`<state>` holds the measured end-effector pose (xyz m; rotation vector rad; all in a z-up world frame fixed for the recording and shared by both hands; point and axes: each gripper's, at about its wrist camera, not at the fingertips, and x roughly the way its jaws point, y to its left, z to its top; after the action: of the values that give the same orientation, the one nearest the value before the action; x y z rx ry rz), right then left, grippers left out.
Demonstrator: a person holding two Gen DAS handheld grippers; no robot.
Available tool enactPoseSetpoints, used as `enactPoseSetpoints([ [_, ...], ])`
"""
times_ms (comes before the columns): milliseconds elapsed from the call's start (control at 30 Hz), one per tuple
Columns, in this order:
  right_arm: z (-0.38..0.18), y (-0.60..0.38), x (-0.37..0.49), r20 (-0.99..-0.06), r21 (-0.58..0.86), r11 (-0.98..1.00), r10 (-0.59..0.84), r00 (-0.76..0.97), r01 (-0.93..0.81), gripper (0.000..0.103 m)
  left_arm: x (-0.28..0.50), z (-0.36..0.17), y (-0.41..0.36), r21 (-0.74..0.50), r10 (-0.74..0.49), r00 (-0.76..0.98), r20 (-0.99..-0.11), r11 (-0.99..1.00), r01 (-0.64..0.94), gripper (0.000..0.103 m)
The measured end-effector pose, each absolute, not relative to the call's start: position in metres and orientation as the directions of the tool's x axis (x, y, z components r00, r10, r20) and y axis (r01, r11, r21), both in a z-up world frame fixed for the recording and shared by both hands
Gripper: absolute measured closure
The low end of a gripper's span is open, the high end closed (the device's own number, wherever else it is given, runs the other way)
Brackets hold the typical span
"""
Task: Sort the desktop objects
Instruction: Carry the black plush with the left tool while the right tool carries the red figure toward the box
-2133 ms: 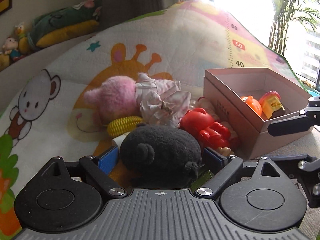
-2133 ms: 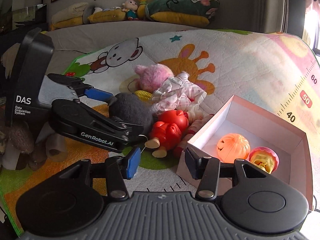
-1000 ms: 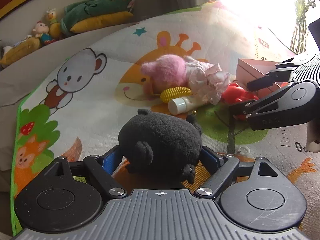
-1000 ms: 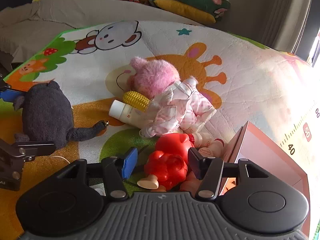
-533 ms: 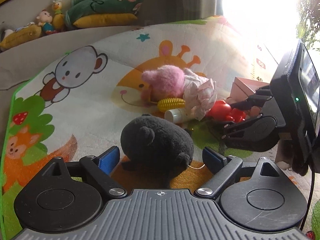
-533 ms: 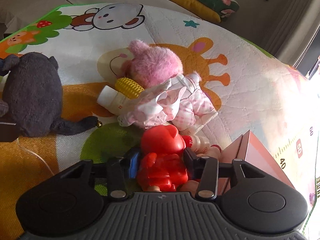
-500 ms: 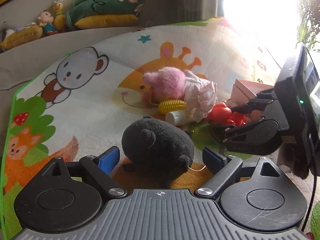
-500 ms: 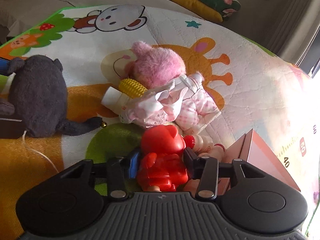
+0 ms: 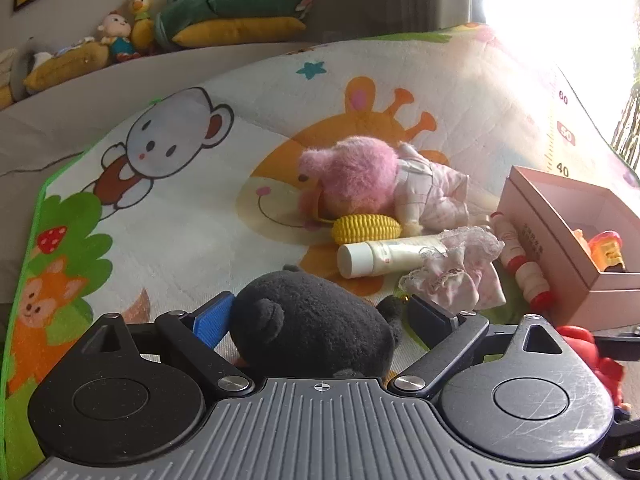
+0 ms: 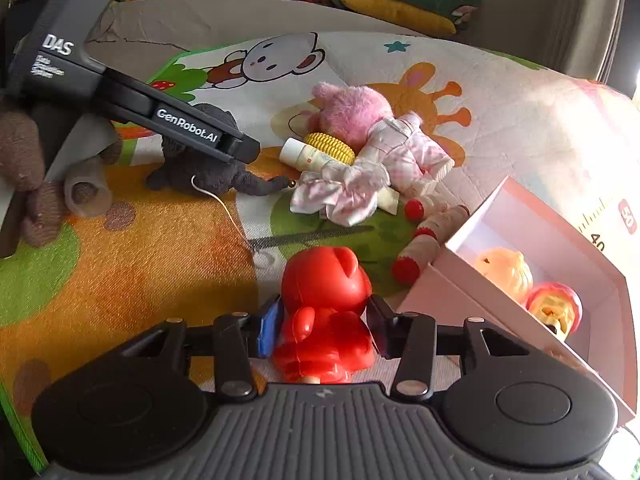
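My left gripper (image 9: 320, 312) is around the black plush toy (image 9: 312, 324), which lies on the play mat; its jaws stand wide and I cannot tell whether they press it. The plush also shows in the right wrist view (image 10: 200, 160) under the left gripper's arm. My right gripper (image 10: 324, 320) is shut on a red plastic bear (image 10: 326, 304) and holds it just left of the pink box (image 10: 536, 280). The box also shows in the left wrist view (image 9: 568, 240) and holds an orange pumpkin toy (image 10: 504, 268) and a red-and-yellow toy (image 10: 554, 308).
A pile lies mid-mat: a pink plush doll (image 9: 360, 172) in a checked dress, a yellow corn toy (image 9: 366, 230), a white tube (image 9: 384, 258), a frilly cloth (image 9: 456, 276) and a red-and-white bottle (image 9: 520, 260). Cushions and dolls line the back ledge (image 9: 200, 36).
My right gripper has lifted the red bear off the mat and drawn back toward the box. My left gripper has moved in closer around the black plush.
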<state>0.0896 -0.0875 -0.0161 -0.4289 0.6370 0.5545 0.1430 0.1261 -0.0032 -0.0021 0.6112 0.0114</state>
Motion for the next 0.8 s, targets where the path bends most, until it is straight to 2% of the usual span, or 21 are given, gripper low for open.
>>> enactPoseSetpoints([
  [233,-0.021,-0.111,0.086,-0.651,-0.152,0.809,0.351,0.673,-0.569,0.057,0.160,-0.022,0.130,0.013,0.045,0.775,-0.630,0.999,-0.048,0.007],
  [333,-0.023,-0.114,0.087,-0.649,-0.133,0.813,0.361,0.670,-0.567,0.055,0.158,-0.025,0.130,0.018,0.035,0.783,-0.621,0.999,-0.031,0.008],
  [367,-0.024,-0.114,0.088,-0.649,-0.127,0.815,0.364,0.669,-0.566,0.053,0.157,-0.025,0.129,0.019,0.026,0.785,-0.619,1.000,-0.019,0.012],
  [533,-0.025,-0.121,0.091,-0.638,-0.099,0.836,0.363,0.679,-0.539,0.044,0.151,-0.025,0.129,0.027,-0.011,0.791,-0.611,0.999,0.034,0.015],
  [667,-0.024,-0.130,0.092,-0.626,-0.058,0.856,0.370,0.686,-0.514,0.044,0.144,-0.021,0.128,0.012,-0.049,0.784,-0.619,0.997,0.071,0.016],
  [800,-0.027,-0.130,0.094,-0.634,-0.046,0.854,0.376,0.676,-0.519,0.044,0.129,-0.020,0.119,-0.038,-0.164,0.748,-0.643,0.982,0.183,0.016],
])
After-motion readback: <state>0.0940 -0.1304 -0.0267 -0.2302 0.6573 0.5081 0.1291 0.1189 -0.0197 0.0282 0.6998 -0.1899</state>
